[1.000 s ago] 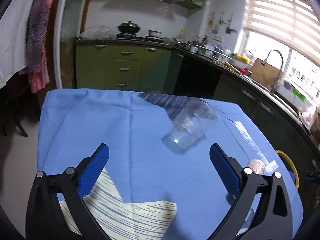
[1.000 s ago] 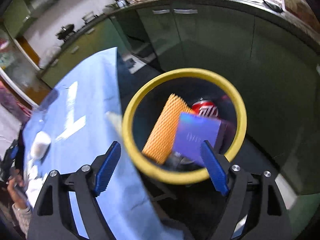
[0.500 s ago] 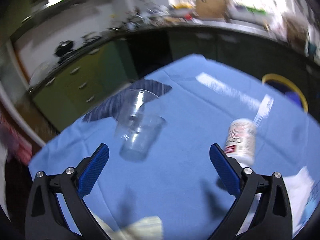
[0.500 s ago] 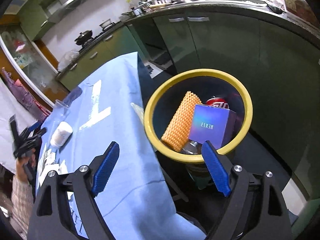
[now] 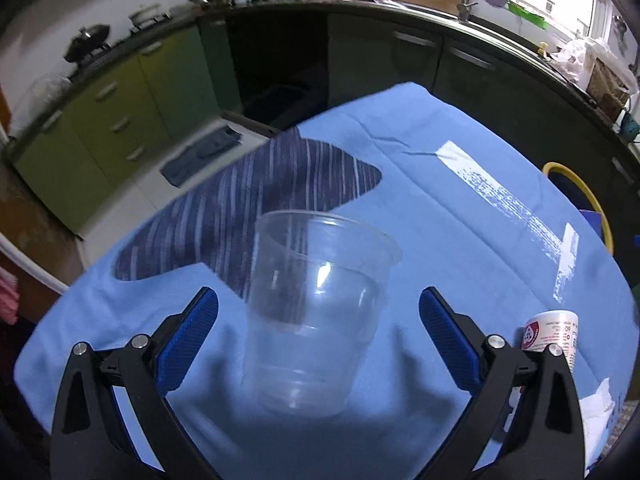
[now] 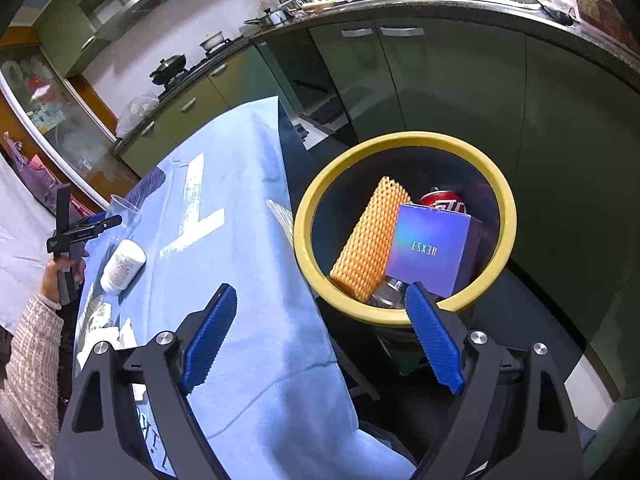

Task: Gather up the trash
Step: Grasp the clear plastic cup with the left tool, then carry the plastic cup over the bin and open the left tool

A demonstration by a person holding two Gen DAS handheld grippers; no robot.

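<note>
Clear plastic cup (image 5: 316,320), upright, empty, between blue fingers (image 5: 188,338)

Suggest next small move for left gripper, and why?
Probably close the left gripper on the cup: the cup stands upright between the open jaws, neither pad touching it yet, and the bin already holds other trash.
</note>
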